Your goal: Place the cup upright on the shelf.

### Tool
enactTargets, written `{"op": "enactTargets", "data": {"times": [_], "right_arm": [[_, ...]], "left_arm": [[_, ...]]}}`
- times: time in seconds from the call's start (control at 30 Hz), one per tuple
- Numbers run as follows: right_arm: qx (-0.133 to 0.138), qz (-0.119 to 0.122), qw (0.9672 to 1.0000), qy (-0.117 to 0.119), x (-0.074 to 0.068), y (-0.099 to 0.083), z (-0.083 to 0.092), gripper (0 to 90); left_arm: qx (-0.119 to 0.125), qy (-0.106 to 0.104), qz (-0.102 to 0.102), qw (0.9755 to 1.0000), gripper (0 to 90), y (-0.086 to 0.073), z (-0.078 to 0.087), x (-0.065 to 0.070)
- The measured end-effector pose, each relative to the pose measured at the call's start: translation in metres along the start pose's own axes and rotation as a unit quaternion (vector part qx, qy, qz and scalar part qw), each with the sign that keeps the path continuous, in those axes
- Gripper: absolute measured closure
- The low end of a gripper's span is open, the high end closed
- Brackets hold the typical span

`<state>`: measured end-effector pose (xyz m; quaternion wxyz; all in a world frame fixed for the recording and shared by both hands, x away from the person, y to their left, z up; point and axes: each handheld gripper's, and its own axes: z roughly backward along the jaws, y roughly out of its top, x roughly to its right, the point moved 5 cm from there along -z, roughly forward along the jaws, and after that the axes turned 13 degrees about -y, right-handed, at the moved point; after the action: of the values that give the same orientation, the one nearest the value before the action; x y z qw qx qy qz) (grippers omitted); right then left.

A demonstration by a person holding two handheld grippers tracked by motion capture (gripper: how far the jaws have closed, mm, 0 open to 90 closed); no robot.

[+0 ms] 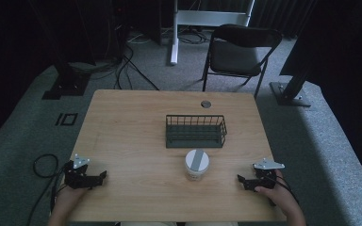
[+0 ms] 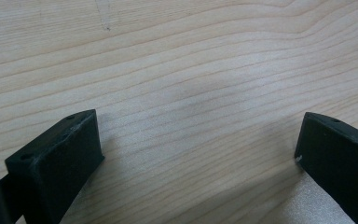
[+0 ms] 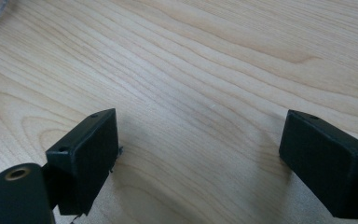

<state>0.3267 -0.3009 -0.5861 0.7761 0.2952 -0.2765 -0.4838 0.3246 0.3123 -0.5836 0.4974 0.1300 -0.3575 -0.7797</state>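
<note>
A white round jar with a grey lid stripe [image 1: 197, 164] stands on the wooden table [image 1: 136, 122], just in front of a dark wire basket [image 1: 195, 131]. My left gripper [image 1: 101, 176] rests near the table's front left corner, held by a hand, pointing right toward the jar. Its jaws are wide apart over bare wood in the left gripper view [image 2: 198, 140]. My right gripper [image 1: 242, 181] sits at the front right, pointing left toward the jar. In the right gripper view [image 3: 200, 140] its jaws also stand apart with nothing between them.
A small round grommet [image 1: 205, 103] lies in the table's far edge. Beyond the table stand a black folding chair [image 1: 238, 52], a white stand leg [image 1: 173, 33] and dark frame feet [image 1: 290, 92]. Cables [image 1: 45, 165] trail over the carpet at left.
</note>
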Motion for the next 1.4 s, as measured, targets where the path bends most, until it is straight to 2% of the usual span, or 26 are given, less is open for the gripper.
{"op": "enactTargets", "data": {"times": [0.73,0.93,1.0,1.1,1.17,1.4], "right_arm": [[0.001,0.002,1.0000,0.000,0.000,0.000,0.000,11.3],[0.005,0.006,0.9999,0.007,-0.003,0.002,0.000,11.4],[0.017,0.000,0.9997,0.015,-0.006,0.007,0.003,11.4],[0.024,0.001,0.9996,0.017,-0.008,0.012,0.005,11.4],[0.036,0.003,0.9990,0.027,-0.012,0.018,0.008,11.4],[0.049,0.003,0.9979,0.043,-0.017,0.024,0.012,11.4]], "left_arm": [[-0.001,-0.002,-0.002,1.0000,0.5,0.000,0.000,0.001],[-0.001,-0.001,-0.001,1.0000,0.5,0.000,0.000,0.001],[-0.001,-0.001,-0.002,1.0000,0.5,0.000,0.000,0.001],[-0.001,-0.001,-0.002,1.0000,0.5,0.000,0.000,0.001],[-0.001,-0.001,-0.002,1.0000,0.5,0.000,0.000,0.001],[-0.001,-0.001,-0.002,1.0000,0.5,0.000,0.000,0.001]]}}
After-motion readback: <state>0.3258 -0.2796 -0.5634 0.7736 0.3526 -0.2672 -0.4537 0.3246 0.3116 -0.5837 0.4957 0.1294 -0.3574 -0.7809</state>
